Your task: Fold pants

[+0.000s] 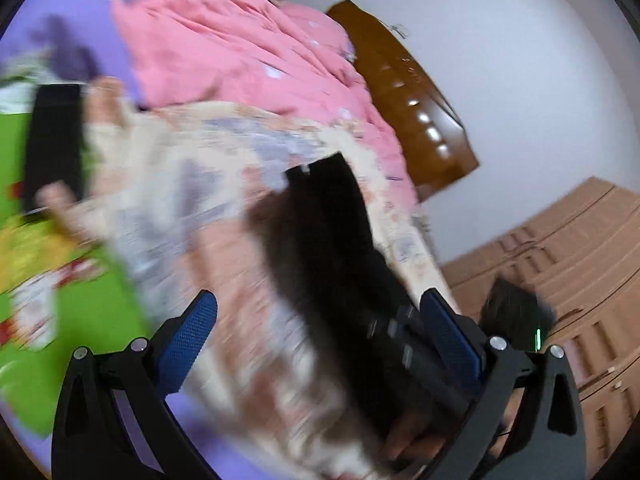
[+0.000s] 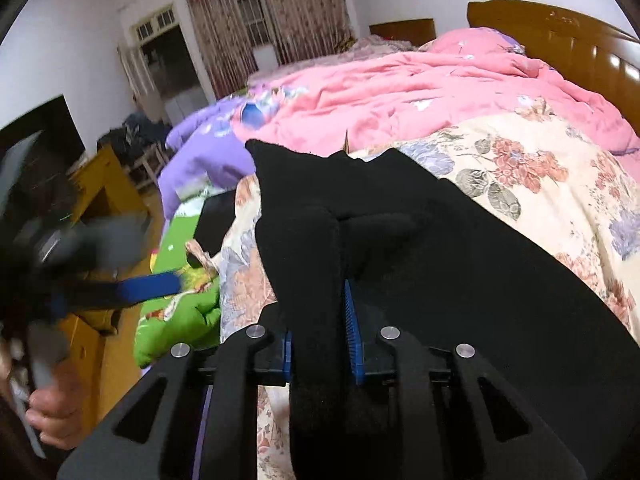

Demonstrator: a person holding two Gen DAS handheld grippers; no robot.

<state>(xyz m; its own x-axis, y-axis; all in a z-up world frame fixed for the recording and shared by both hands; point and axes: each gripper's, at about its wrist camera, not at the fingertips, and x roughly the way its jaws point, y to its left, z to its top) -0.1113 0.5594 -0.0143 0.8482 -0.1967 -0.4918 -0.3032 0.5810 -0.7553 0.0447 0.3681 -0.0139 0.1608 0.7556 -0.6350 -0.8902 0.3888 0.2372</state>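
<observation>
- Left wrist view: the left gripper [image 1: 316, 336] stands wide, blue pads well apart, with nothing pinched. This picture is smeared, so fine contact cannot be read.
- The black pants [image 1: 332, 248] run as a long strip on the floral sheet [image 1: 208, 184] of the bed, reaching from the middle of the sheet down towards the right-hand finger; they lie between the pads but off-centre, near that finger.
- Risk here, as I judge it: a closing bite this lopsided could catch only one layer, or gather sheet with the cloth, and the fold would come up skewed.
- Right wrist view: the right gripper [image 2: 318, 320] is narrow, clamped on a bunched ridge of the pants [image 2: 460, 272], which stands up between the pads.
- The rest of the pants spreads right and forward over the floral sheet [image 2: 540, 168], near the bed's near edge, with the pink quilt [image 2: 400, 92] beyond.
- Risk: the thick bunch may slip out under a pull, or the loose cloth may drag over the bed edge.
- The left gripper [image 2: 132, 284] hangs beside the bed's left edge, apart from the pants.
</observation>
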